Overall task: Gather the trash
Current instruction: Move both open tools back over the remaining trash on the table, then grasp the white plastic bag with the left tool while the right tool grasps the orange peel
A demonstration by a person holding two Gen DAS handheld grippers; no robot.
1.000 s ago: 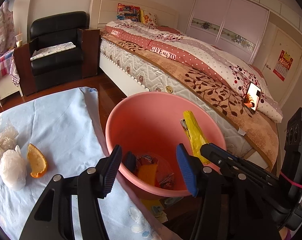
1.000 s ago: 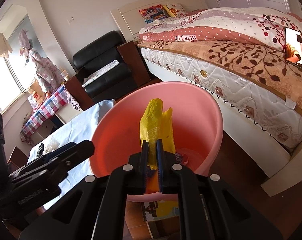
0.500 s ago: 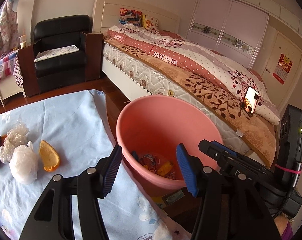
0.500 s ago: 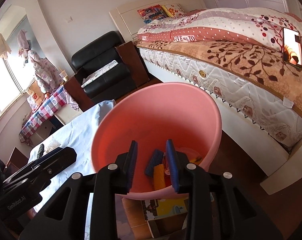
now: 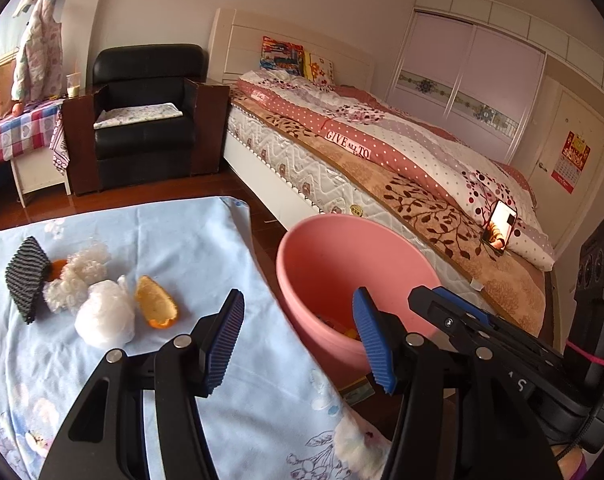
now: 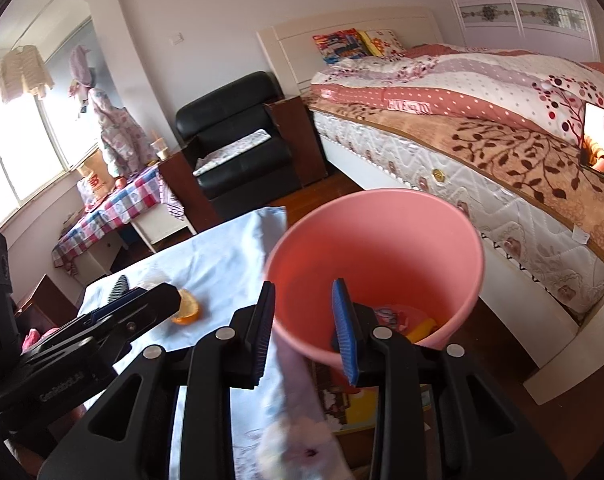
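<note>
A pink bucket [image 5: 354, 264] [image 6: 378, 240] stands on the floor by the table's right edge, with coloured wrappers at its bottom. On the light blue cloth [image 5: 161, 240] lie an orange peel [image 5: 156, 306] [image 6: 186, 307], a white plastic wad [image 5: 105, 318], a white foam net [image 5: 75, 274] and a black ribbed piece [image 5: 25, 276]. My left gripper [image 5: 297, 340] is open and empty, above the table's edge right of the peel. My right gripper [image 6: 304, 330] is open with nothing between its blue pads, over the bucket's near rim.
A bed [image 5: 402, 168] with a phone [image 5: 500, 228] propped on it runs along the right. A black armchair [image 5: 141, 116] and a side table with a checked cloth [image 5: 17, 132] stand at the back. A box lies on the floor under the bucket [image 6: 358, 404].
The right gripper opened and dropped the yellow wrapper into the bucket. Both grippers drew back and up, swinging left; more of the cloth and its trash came into view.
</note>
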